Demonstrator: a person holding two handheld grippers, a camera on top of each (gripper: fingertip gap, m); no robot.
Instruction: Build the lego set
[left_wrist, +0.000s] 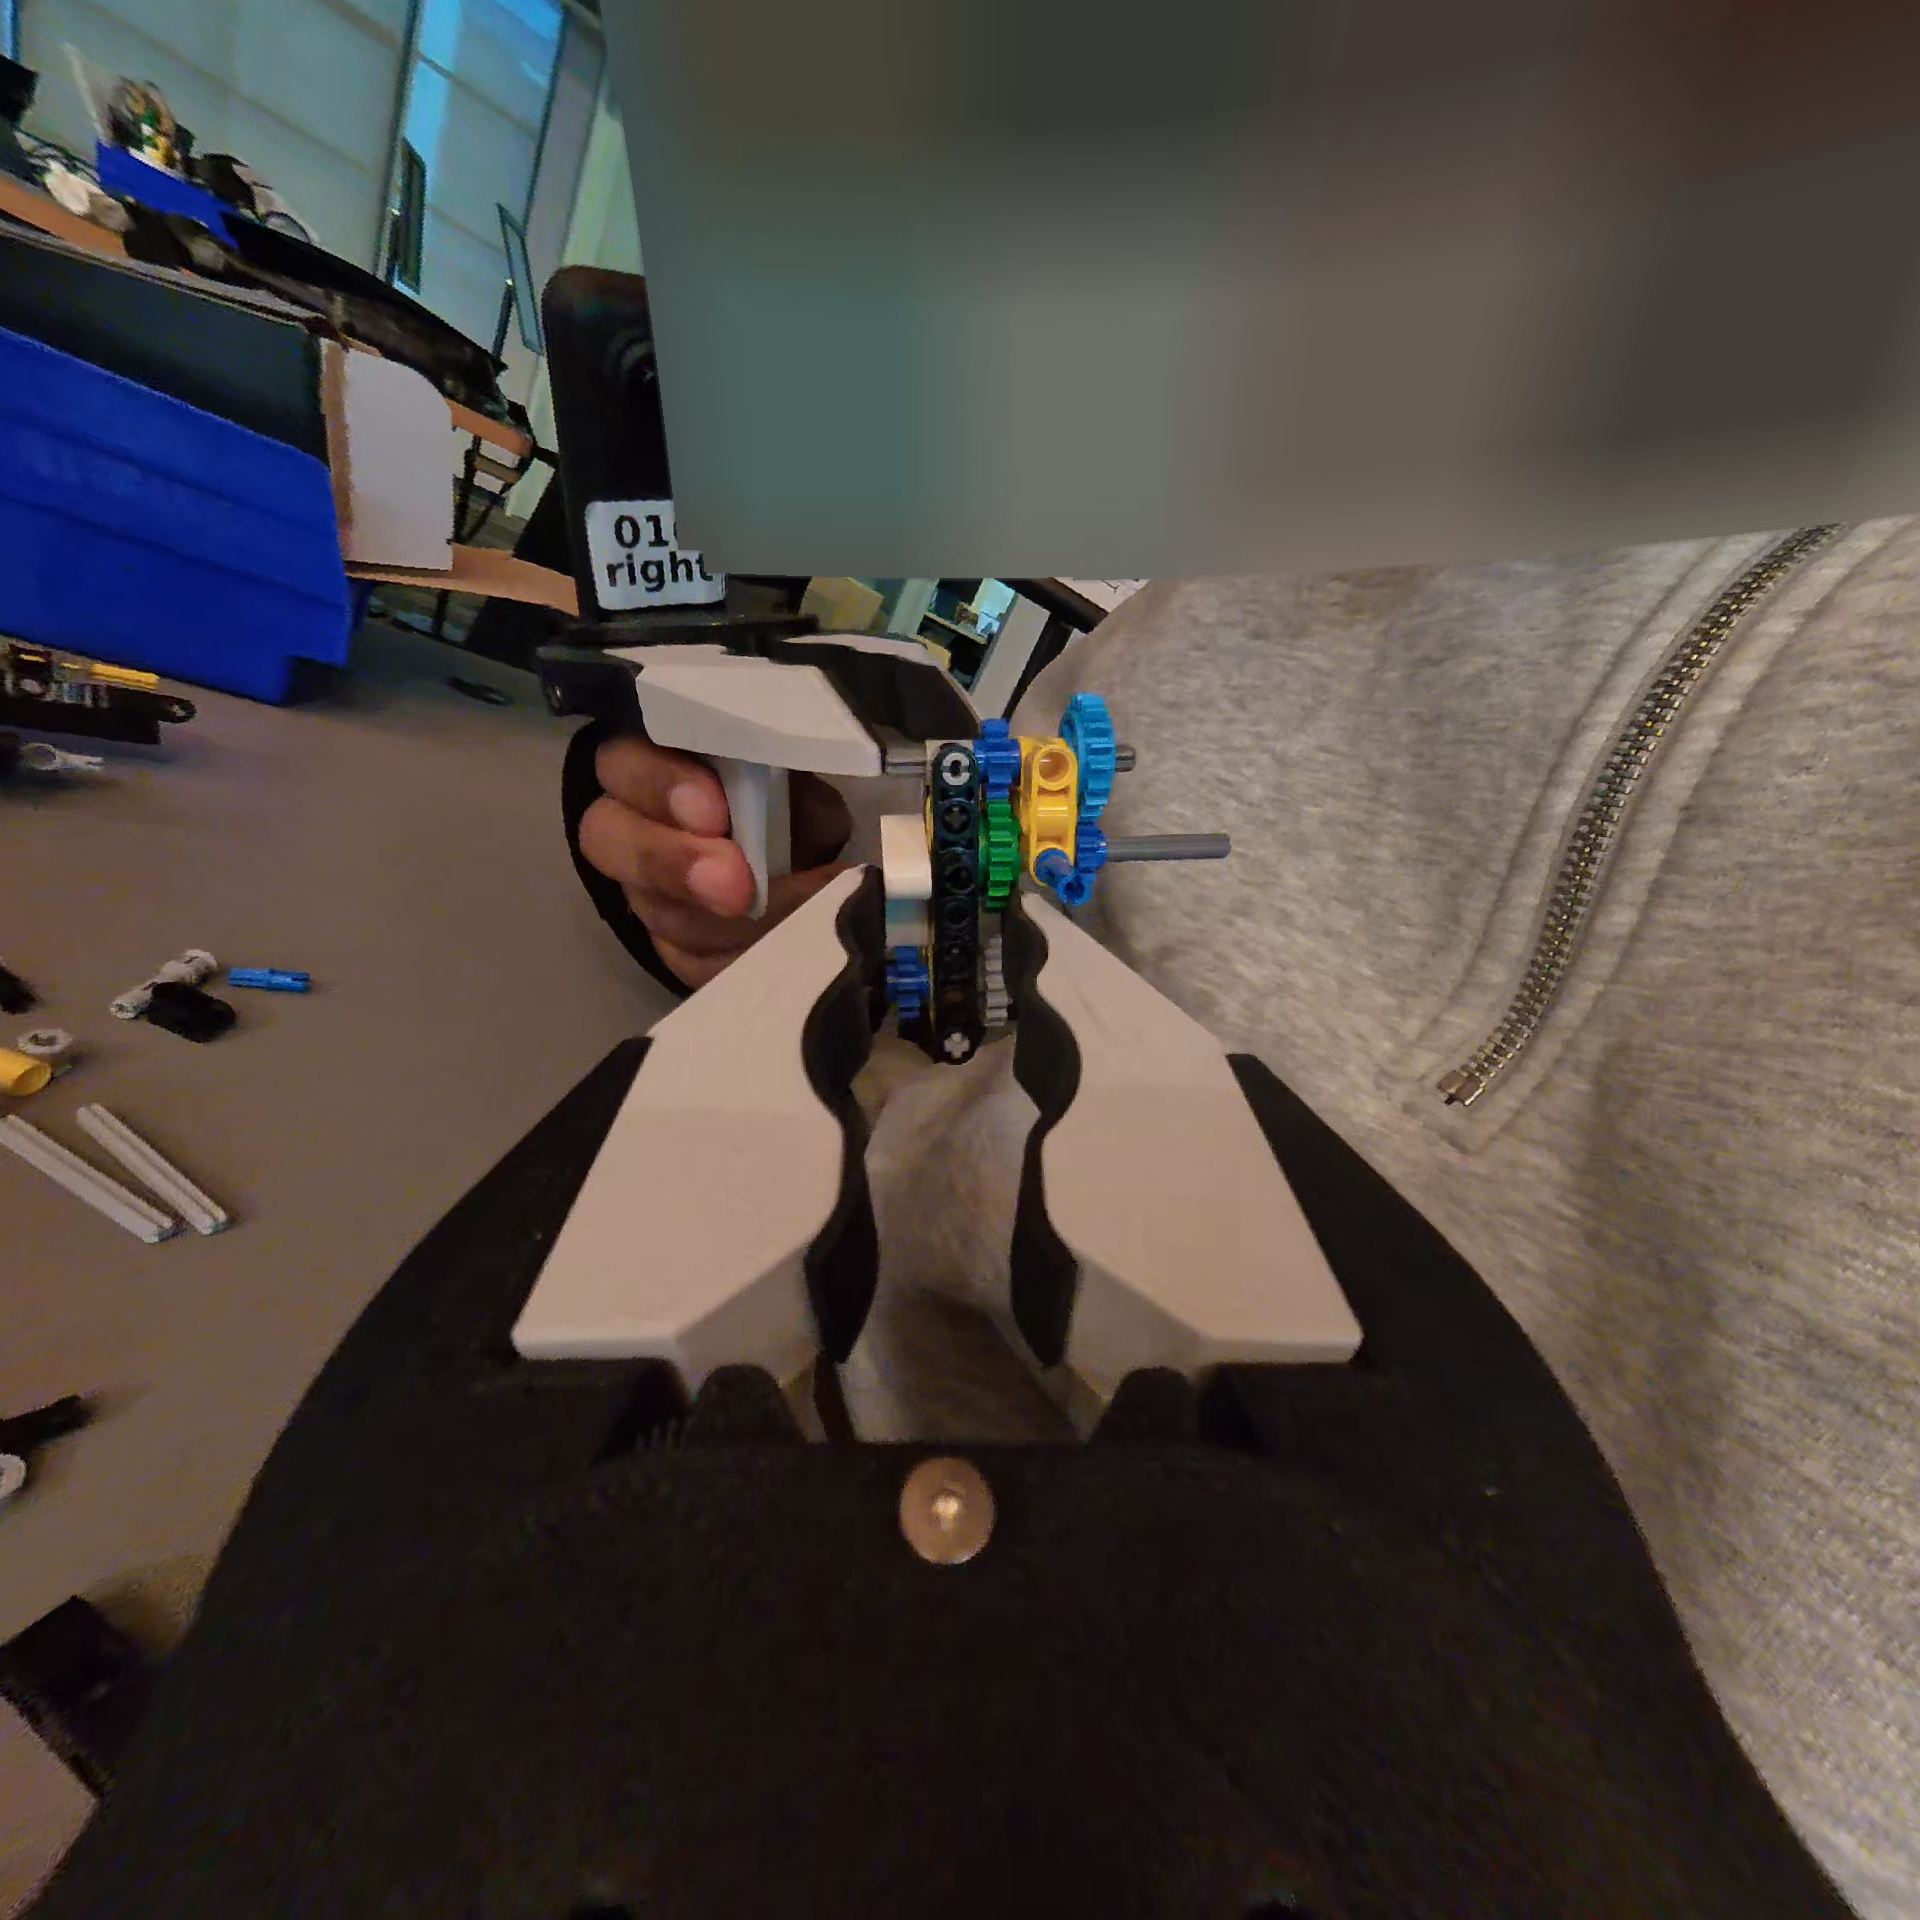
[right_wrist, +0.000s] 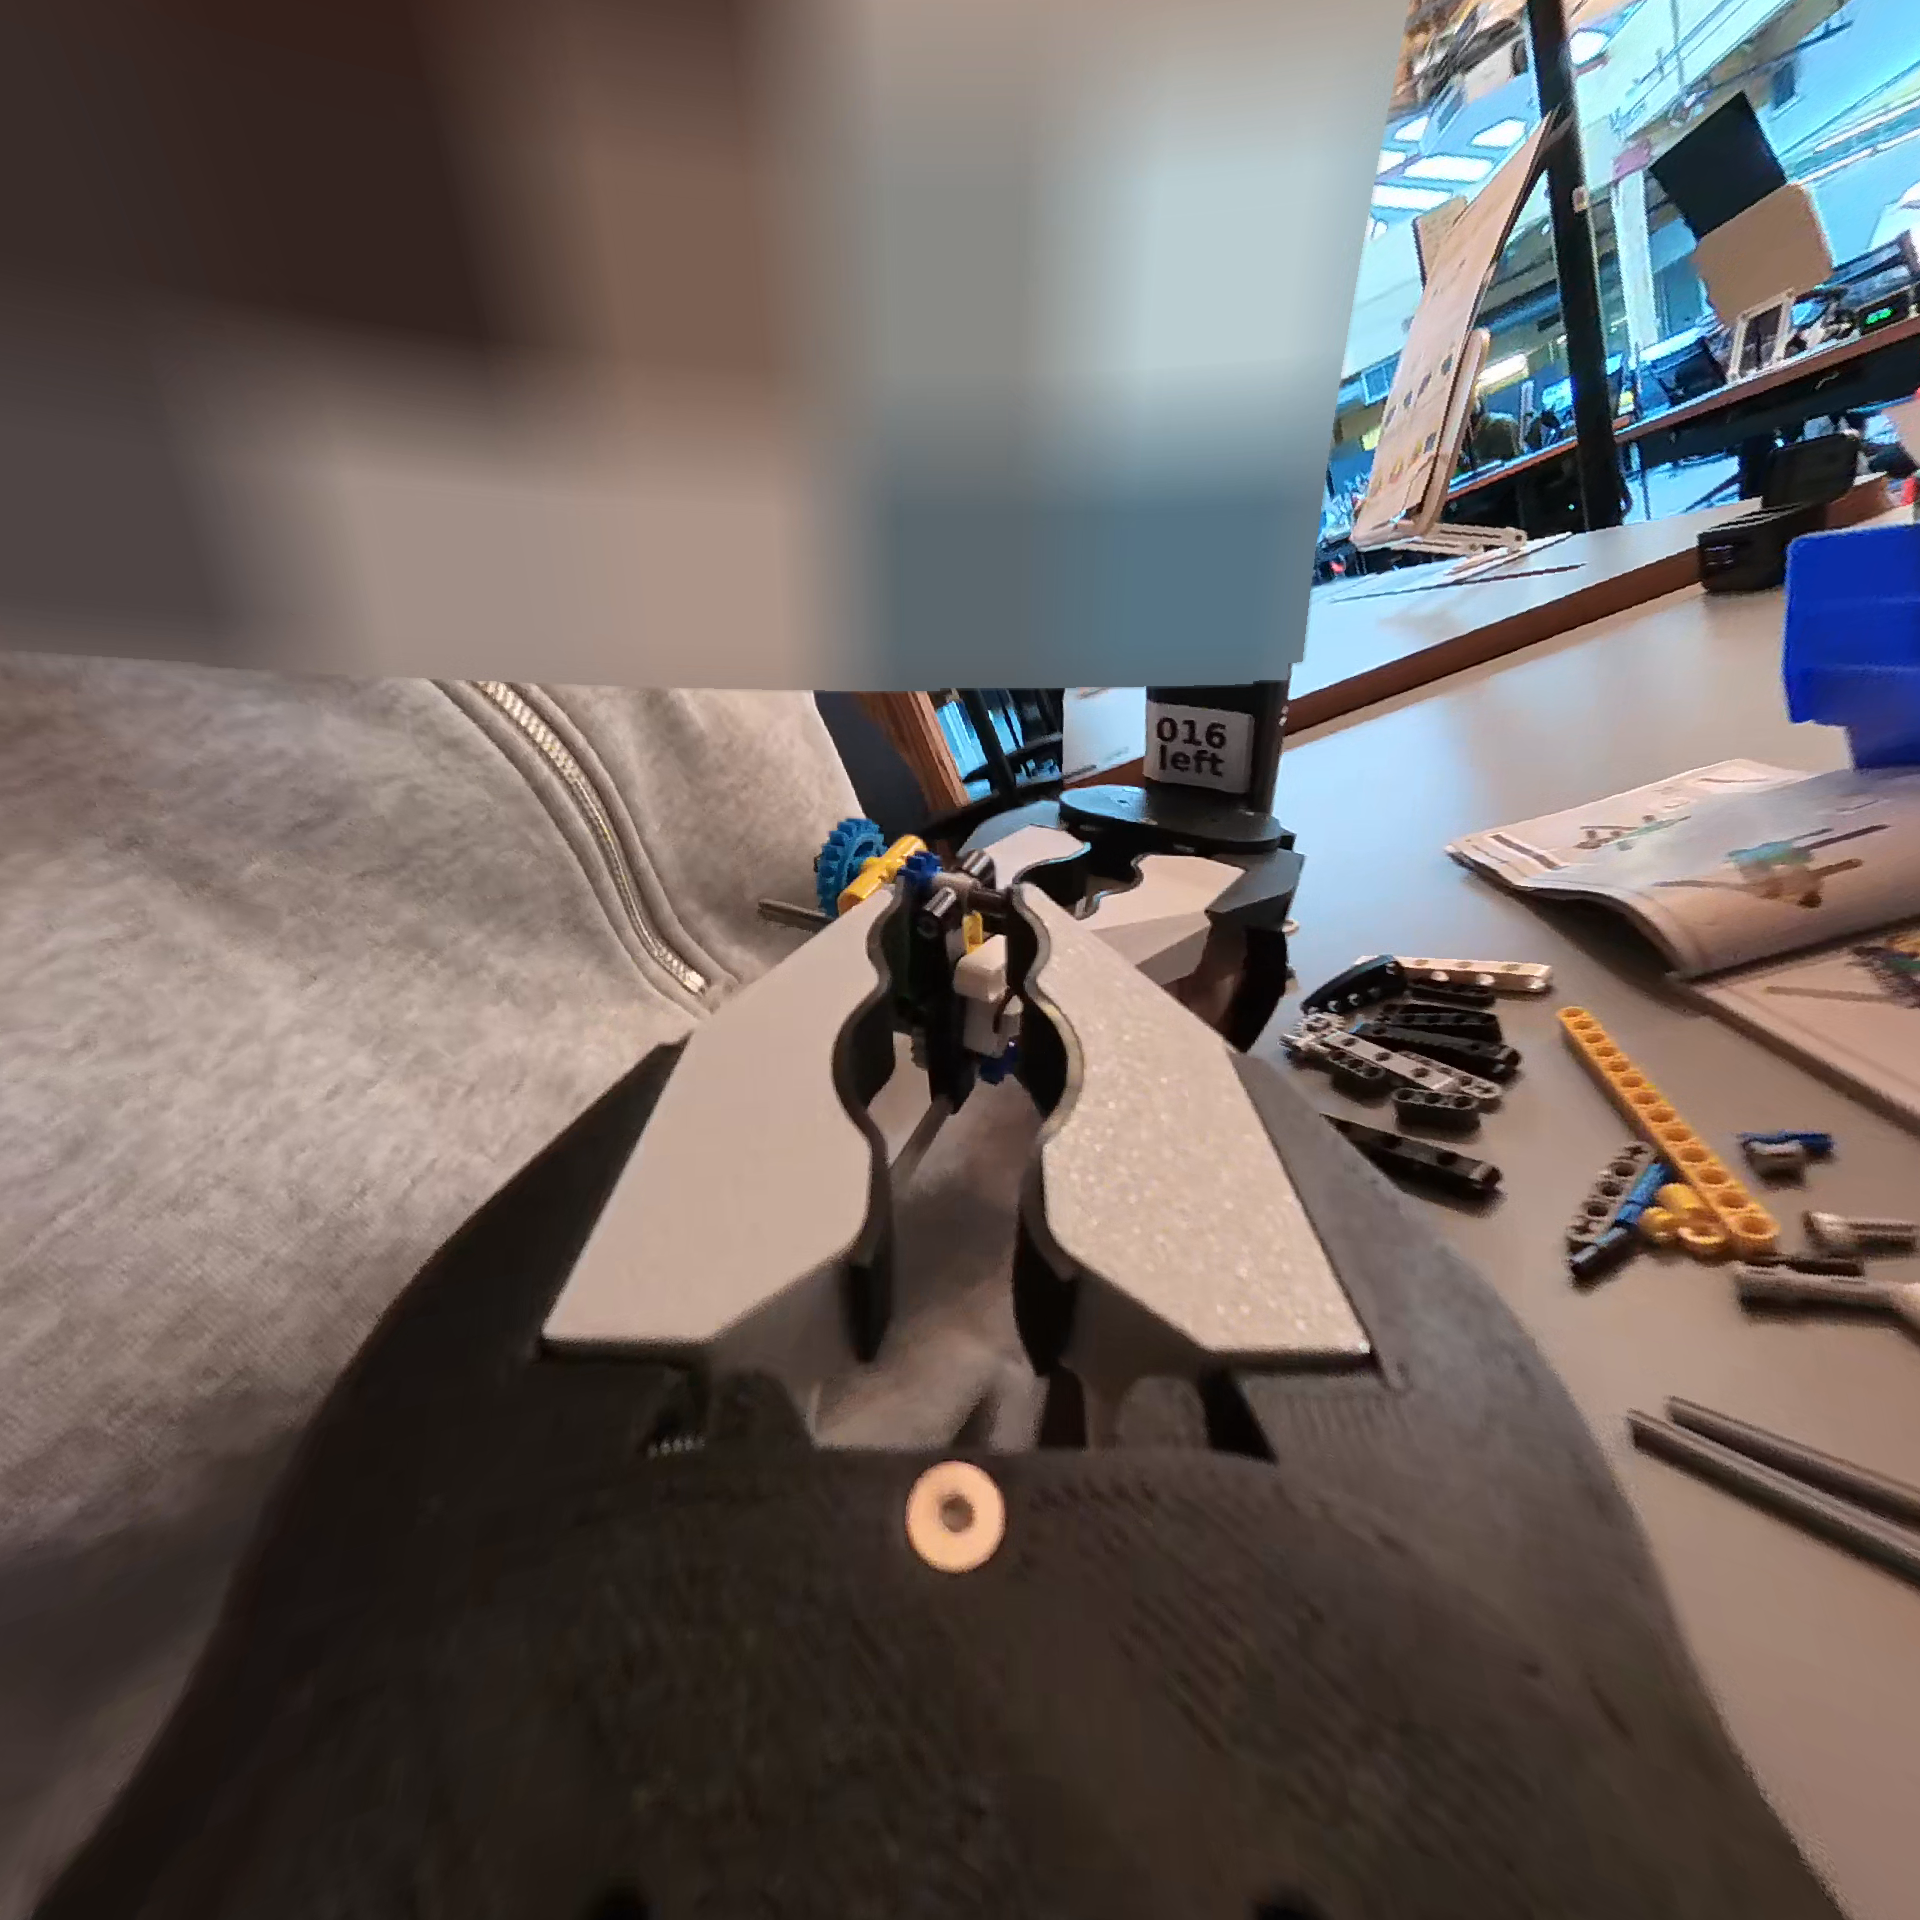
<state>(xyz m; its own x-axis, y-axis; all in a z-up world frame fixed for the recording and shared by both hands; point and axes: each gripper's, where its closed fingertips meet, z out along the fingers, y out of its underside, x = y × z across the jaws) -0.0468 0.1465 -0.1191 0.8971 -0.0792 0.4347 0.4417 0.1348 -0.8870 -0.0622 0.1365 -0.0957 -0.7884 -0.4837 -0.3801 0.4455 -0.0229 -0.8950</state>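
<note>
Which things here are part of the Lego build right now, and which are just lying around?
In use:
- gear assembly
- left gripper
- right gripper

Lying about:
- yellow beam
- pile of black and grey beams
- instruction booklet
- grey axles
- blue bin

Soft, even indoor light; fisheye bending at the edges (right wrist view slightly motion-blurred), shadows faint.

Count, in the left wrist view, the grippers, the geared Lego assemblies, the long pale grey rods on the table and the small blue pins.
Grippers: 2 (left gripper, right gripper)
Geared Lego assembly: 1
Long pale grey rods: 2
Small blue pin: 1
Total: 6
</note>
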